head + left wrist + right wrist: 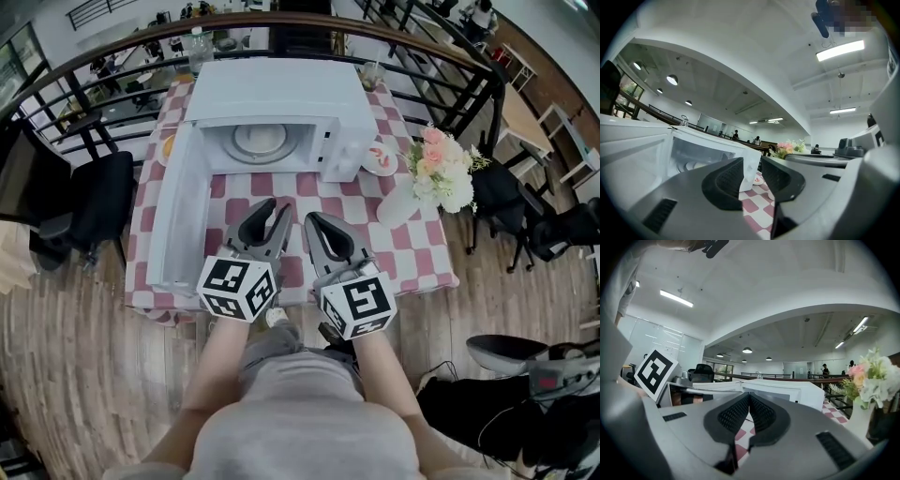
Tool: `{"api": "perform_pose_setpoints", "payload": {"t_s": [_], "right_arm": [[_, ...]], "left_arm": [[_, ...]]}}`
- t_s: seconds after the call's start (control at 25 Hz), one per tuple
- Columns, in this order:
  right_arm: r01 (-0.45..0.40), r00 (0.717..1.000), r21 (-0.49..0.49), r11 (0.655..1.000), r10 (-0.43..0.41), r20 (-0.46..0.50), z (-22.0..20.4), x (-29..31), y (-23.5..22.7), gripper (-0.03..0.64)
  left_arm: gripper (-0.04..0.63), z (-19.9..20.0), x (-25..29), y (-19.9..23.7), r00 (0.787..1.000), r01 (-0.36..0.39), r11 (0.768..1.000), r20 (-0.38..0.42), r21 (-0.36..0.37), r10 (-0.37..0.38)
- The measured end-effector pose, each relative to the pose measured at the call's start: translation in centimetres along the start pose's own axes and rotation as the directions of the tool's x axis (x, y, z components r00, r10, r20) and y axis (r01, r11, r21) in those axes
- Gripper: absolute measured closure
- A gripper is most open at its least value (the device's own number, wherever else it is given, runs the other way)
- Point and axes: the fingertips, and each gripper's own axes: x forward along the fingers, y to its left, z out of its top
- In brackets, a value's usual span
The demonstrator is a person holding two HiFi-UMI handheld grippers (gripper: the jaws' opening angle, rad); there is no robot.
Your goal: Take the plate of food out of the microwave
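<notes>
The desk (427,258) wore a red-and-white checked cloth and stood on a pale plank floor (75,375). Black chairs (98,211) sat off its left and right edges. A curved dark railing (244,18) ran past its far edge. Strip lights (840,50) and round lamps (672,79) lit the white ceiling (740,42).

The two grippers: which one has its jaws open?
The left gripper: its own view shows a clear gap between its jaws, with nothing held. The right gripper has its jaws closed together, pads touching.

What lies on the plate (259,142) inside the microwave (281,94) is too small to tell; its open door (178,216) half hides an orange thing (169,145).
</notes>
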Motion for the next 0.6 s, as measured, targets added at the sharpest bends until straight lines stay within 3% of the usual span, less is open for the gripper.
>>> {"api": "perform_pose_setpoints", "payload": {"t_s": [0.36, 0.6], "right_arm": [[0.013, 1.000, 0.042, 0.999, -0.012, -0.029, -1.4, 4.4, -3.5, 0.594], [-0.002, 0.999, 0.061, 0.998, 0.005, -0.049, -2.5, 7.4, -5.3, 0.594]], "left_arm": [[0.302, -1.0, 4.9, 5.0, 0.997, -0.066, 0.991, -0.041, -0.121, 0.061], [0.291, -2.9, 7.8, 8.6, 0.992, -0.116, 0.954, -0.073, -0.278, 0.099]]}}
